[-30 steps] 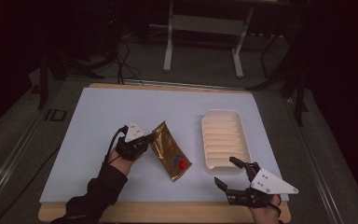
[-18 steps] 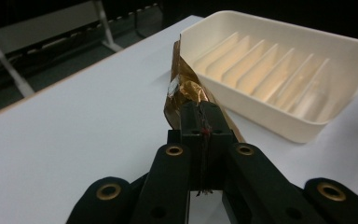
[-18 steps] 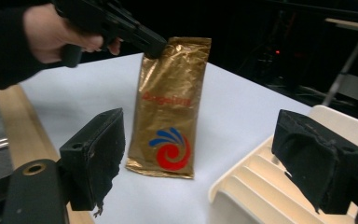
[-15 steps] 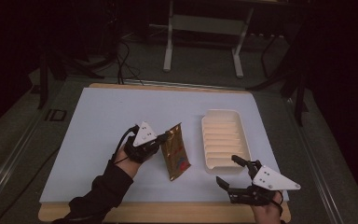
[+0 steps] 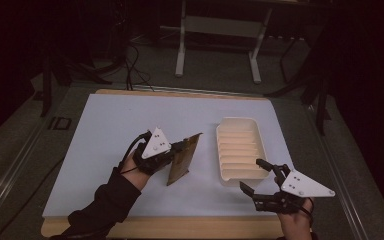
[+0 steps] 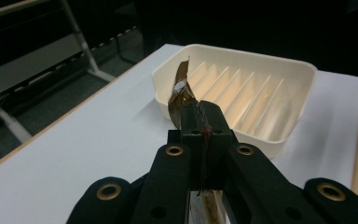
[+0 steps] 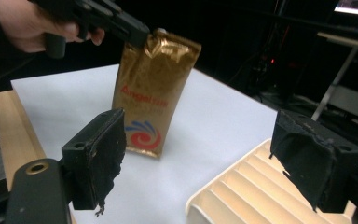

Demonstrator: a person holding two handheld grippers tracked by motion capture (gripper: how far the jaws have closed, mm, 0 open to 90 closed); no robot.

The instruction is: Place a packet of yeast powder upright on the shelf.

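Note:
A gold foil packet with red lettering and a red-blue swirl hangs upright over the white table, its lower edge at or just above the surface. My left gripper is shut on the packet's top edge, and the other view also shows it pinching that corner. A cream ribbed tray lies just right of the packet. My right gripper stands open near the table's front edge, by the tray's near corner, with nothing between its jaws.
The white sheet covers a wooden table whose bare edge shows along the front. Beyond the far edge stand a white metal frame and cables on a dark floor.
My left gripper has carried the packet to the right, toward the tray, and turned it from lying flat to hanging upright edge-on. The right gripper has barely moved.

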